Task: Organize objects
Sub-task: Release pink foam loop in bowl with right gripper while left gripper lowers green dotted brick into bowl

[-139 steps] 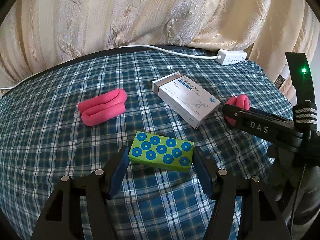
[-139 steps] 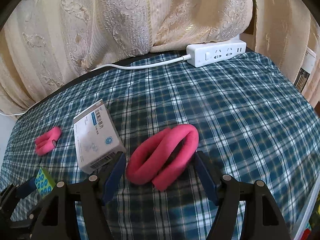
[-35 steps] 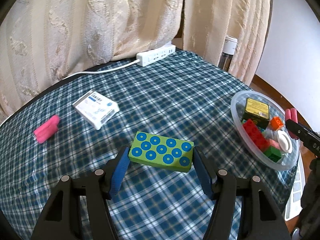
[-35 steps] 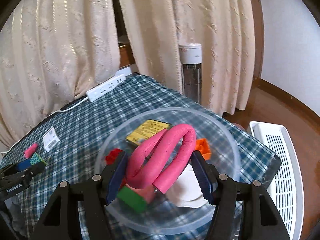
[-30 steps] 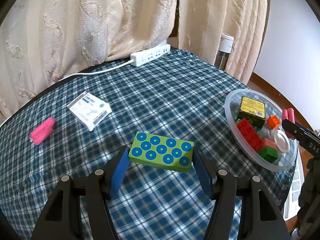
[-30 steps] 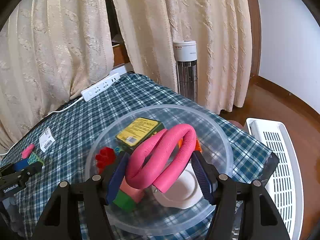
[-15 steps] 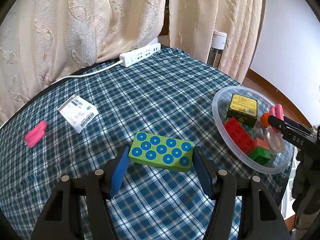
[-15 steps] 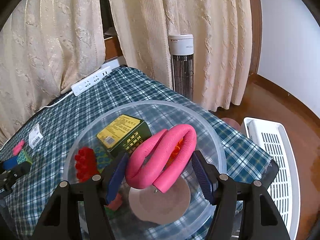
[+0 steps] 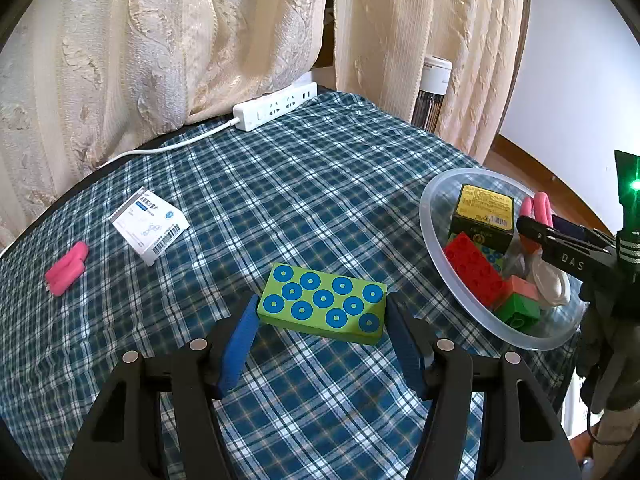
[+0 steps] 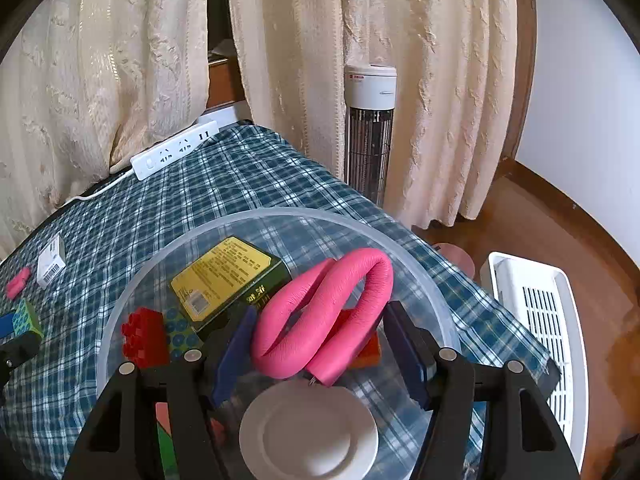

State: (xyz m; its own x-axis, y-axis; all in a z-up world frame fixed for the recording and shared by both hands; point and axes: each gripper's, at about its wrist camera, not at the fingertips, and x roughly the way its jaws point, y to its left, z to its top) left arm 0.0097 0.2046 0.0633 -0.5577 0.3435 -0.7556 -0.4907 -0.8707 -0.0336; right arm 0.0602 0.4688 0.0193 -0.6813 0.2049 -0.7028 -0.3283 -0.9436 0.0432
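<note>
Our left gripper fingers clamp the green block with blue dots above the plaid-covered counter. Our right gripper fingers grip the folded pink foam tube; just beneath them sits the clear plastic bowl.

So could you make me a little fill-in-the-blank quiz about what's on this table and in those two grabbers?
1. The left gripper holds a green block dotted with ____ circles.
2. The right gripper holds a folded ____ foam tube over the clear plastic bowl.
3. The white power strip lies beside the ____.
4. On the checked cloth, the white medicine box lies ____ the bowl.

Missing: blue; pink; curtain; outside
</note>
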